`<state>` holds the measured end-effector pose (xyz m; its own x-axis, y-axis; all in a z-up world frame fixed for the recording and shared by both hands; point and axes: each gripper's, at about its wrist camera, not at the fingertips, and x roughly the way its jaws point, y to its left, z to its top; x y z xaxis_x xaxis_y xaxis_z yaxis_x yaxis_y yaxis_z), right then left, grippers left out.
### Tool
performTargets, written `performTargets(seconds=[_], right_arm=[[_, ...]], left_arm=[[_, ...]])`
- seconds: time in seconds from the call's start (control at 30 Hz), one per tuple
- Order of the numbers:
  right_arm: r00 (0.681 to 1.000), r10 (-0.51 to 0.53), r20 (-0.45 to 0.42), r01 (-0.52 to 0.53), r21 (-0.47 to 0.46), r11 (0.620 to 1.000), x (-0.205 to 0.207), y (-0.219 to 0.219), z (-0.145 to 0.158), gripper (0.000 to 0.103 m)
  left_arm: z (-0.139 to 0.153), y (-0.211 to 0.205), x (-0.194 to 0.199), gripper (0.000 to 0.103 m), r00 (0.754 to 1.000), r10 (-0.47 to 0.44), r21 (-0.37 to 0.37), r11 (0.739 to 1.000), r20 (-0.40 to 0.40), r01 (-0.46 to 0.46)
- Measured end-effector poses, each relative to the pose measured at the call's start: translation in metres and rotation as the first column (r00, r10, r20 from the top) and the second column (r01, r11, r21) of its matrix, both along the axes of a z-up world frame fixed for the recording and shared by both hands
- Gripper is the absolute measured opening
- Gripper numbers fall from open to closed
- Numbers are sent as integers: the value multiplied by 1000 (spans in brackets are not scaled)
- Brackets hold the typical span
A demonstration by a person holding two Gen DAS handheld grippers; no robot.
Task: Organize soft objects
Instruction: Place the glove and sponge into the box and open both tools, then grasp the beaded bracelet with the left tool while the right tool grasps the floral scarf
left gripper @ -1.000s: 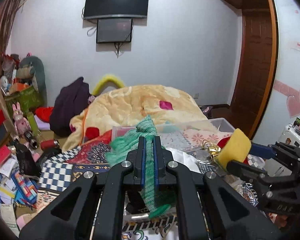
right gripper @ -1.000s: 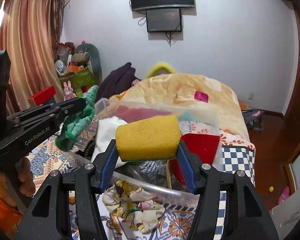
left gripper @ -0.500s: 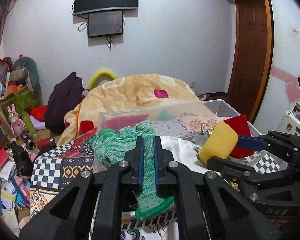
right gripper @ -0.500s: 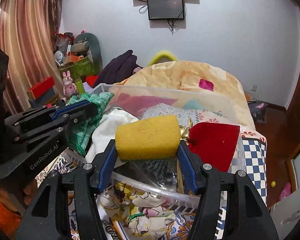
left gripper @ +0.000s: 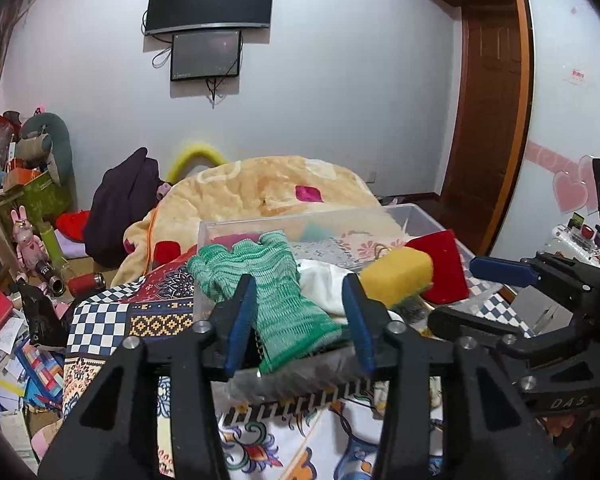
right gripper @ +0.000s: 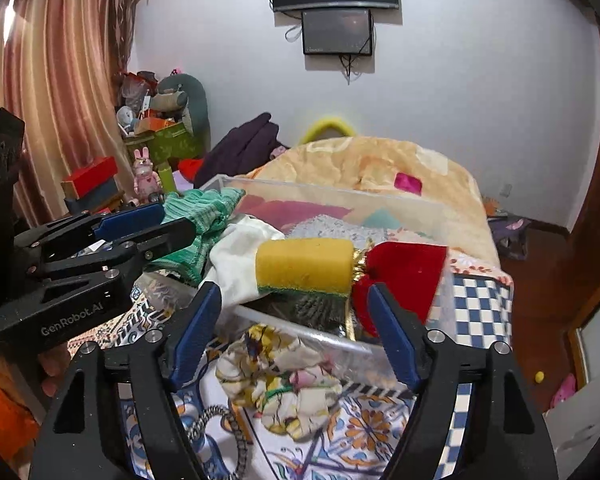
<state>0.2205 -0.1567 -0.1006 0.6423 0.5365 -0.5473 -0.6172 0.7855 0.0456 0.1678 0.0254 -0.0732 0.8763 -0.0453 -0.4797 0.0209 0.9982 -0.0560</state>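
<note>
The green knitted glove [left gripper: 274,280] lies draped over the near left edge of the clear plastic bin [left gripper: 420,212], with its fingers pointing into the bin and its cuff hanging toward the camera. The left claw [left gripper: 300,320] is opening at this moment; the glove is between its two blue pads, but the pads stand apart from it and do not press it. Beside the glove, a white cloth [right gripper: 240,256] rests inside the bin, and next to it is the yellow sponge [right gripper: 306,266], which has a thin green scrub layer on its lower side. The sponge lies on top of the things in the bin, touching a red velvet piece [right gripper: 408,276] with a gold trim on its right. The right claw [right gripper: 294,320] is opening too; its pads are wide on both sides of the sponge and not in contact with it. In front of the bin, on the patterned cover, lies a crumpled floral cloth [right gripper: 280,380]. The bin stands on a bed covered with a checkered and patterned blanket [left gripper: 108,320], and behind it there is a peach-coloured quilt [left gripper: 268,188]. On the white wall hangs a dark television [left gripper: 212,0], and a striped curtain [right gripper: 56,92] hangs at the left in the right wrist view.
</note>
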Motion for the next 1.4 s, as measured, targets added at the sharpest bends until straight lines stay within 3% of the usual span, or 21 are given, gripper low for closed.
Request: performTargets(seconds=[0.13,0.27,0.47,0.57,0.63,0.7,0.77,0.9,1.0,1.13,1.4], right_arm=[[1000,-11,14,11,17,1000,-12,-14,-2,79],[1000,-24,-12,24,3,1000,-17,-21,-16,79],[994,-14,-111,11,-27,1000,-4,-17,-47,79],[986,1,-167,-1,2,1000,5,-18,-56,78],[980,0,-199,2,8,1000,11,-18,-61,72],[974,-1,-226,1,4,1000,15,-16,-65,60],[971,3,-237,-3,1,1000,15,-17,-66,52],[973,14,-228,-20,-22,1000,9,-9,-66,23],[980,8,-200,-15,-29,999,2,-8,-65,15],[989,-13,-150,9,-28,1000,-7,-13,-60,12],[996,-32,-86,32,2,999,-23,-36,-47,11]], left_arm=[[1,3,-15,54,1000,-13,-51,999,5,14],[-8,0,-27,64,999,-34,-44,998,-8,34],[-28,-12,-37,64,994,-78,-21,997,-73,76],[-41,-14,-38,64,986,-108,-64,993,-126,101],[-50,-13,-37,64,978,-135,-119,986,-161,117],[-57,-13,-36,64,971,-149,-150,981,-187,122],[-61,-15,-37,64,966,-156,-154,980,-205,125],[-61,-21,-41,64,962,-177,-167,976,-208,143],[-64,-26,-41,64,960,-173,-173,976,-221,136],[-70,-33,-43,62,950,-184,-186,973,-252,140],[-80,-53,-44,42,947,-142,-98,988,-288,118]])
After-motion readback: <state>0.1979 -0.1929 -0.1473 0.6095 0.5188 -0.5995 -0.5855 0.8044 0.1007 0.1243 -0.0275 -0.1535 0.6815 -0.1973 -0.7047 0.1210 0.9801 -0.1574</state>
